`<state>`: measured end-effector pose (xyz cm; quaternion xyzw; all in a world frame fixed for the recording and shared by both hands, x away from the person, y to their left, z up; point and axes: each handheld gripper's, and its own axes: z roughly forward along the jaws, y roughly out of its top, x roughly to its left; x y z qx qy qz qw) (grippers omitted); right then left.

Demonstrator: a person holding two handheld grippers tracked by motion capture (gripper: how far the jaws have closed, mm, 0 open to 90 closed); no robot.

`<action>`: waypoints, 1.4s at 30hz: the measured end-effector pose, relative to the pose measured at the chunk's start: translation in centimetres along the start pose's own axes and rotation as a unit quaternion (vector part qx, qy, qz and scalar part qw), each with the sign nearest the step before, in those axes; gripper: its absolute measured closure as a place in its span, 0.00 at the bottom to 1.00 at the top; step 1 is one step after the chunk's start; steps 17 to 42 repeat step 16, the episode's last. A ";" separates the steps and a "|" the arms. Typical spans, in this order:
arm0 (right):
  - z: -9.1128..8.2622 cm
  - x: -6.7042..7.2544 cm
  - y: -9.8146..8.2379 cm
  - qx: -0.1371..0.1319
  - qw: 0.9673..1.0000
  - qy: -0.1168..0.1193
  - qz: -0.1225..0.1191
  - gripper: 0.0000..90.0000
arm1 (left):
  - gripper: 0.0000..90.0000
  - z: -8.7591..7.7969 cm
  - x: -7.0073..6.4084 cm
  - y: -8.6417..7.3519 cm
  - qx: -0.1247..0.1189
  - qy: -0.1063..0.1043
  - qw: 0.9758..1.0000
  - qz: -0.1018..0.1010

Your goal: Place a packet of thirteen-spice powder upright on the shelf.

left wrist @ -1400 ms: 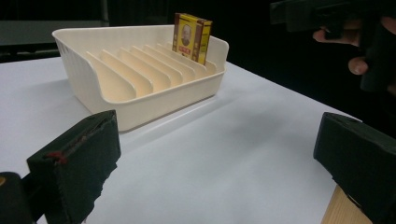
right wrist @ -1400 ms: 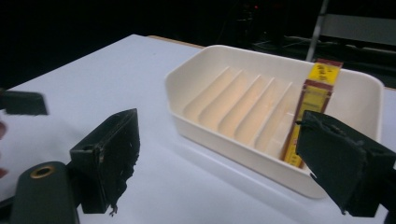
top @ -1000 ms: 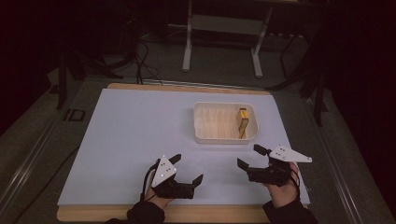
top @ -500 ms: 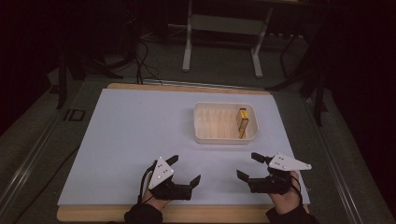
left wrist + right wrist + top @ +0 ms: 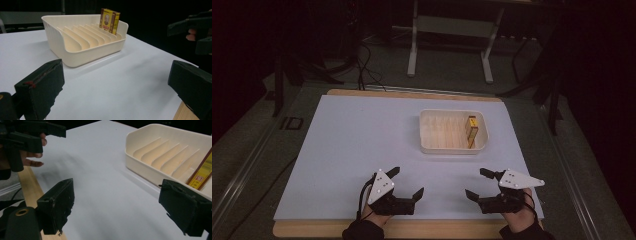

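While both grippers rest low at the near edge of the table [image 5: 362,150], a cream slotted tray [image 5: 427,142] sits ahead of them on the pale sheet, with a yellow-and-brown box [image 5: 471,131] standing on edge in its rightmost slot. The left gripper [image 5: 406,184] holds its jaws spread wide with nothing between them; the right gripper [image 5: 476,184] is likewise agape and empty, and it lies nearer the tray than its partner. From the left gripper view, the box [image 5: 109,21] rises above the tray's far wall [image 5: 82,18], upright and clear of the other dividers. The work appears to be at a resting or starting stage, no grasp yet made. A next move would likely call for the right gripper to travel forward over the tray rim and straddle the box's narrow faces before closing.
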<state>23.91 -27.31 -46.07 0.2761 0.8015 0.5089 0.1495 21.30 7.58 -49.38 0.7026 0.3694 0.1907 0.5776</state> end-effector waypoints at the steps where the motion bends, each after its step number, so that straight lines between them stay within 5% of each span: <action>1: 0.0 0.0 -0.1 0.002 1.000 -0.002 0.000 0.14 | 0.02 0.0 0.0 0.0 0.000 0.000 1.000 0.000; 12: 0.6 -0.9 -1.4 0.025 1.000 -0.002 -0.007 0.15 | 0.02 0.1 -0.2 -0.2 0.003 -0.005 1.000 0.009; 42: 0.6 -1.1 -1.5 0.024 1.000 -0.001 -0.004 0.15 | 0.02 0.1 -0.2 -0.3 0.006 -0.006 1.000 0.011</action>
